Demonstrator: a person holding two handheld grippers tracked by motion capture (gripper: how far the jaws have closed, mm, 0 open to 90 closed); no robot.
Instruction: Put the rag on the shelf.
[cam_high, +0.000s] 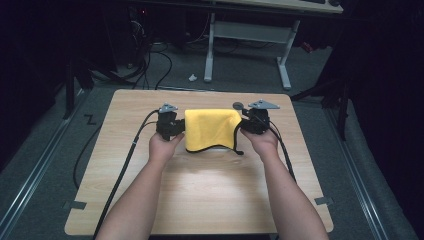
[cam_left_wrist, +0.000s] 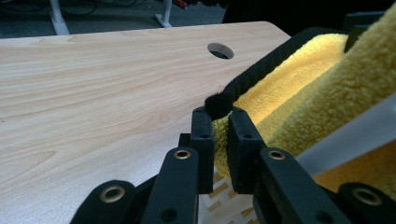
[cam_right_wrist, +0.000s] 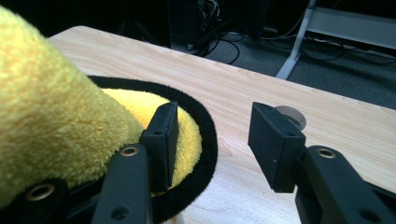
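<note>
Yellow terry cloth with a black stitched border (cam_high: 210, 129), folded, lies on the far half of the pale wood-grain surface (cam_high: 200, 200), held between two hand-held tools. The left tool (cam_high: 176, 131), seen in the high view at the cloth's left edge, is clamped on the cloth: in the left gripper view its two black jaws stand close together with the yellow pile and the black border (cam_left_wrist: 247, 79) pinched between the pads (cam_left_wrist: 201, 135). From that grip the cloth rises to the right of the view, and a pale strip crosses its lower right part. The right tool (cam_high: 242, 129) sits at the cloth's right edge in the high view. In the right gripper view its jaws stand well apart, one pad (cam_right_wrist: 161, 135) lying against the folded yellow pile beside the curved black border (cam_right_wrist: 205, 140), the other pad (cam_right_wrist: 275, 140) clear of the cloth above bare wood; the tool is open and grips nothing. A round hole (cam_left_wrist: 220, 50) in the surface lies beyond the cloth's far right corner. The person's forearms enter from the near edge, and a black cable (cam_high: 120, 175) trails from the left tool across the surface. Beyond the surface stands a white-legged desk frame (cam_high: 247, 45) on grey carpet.
</note>
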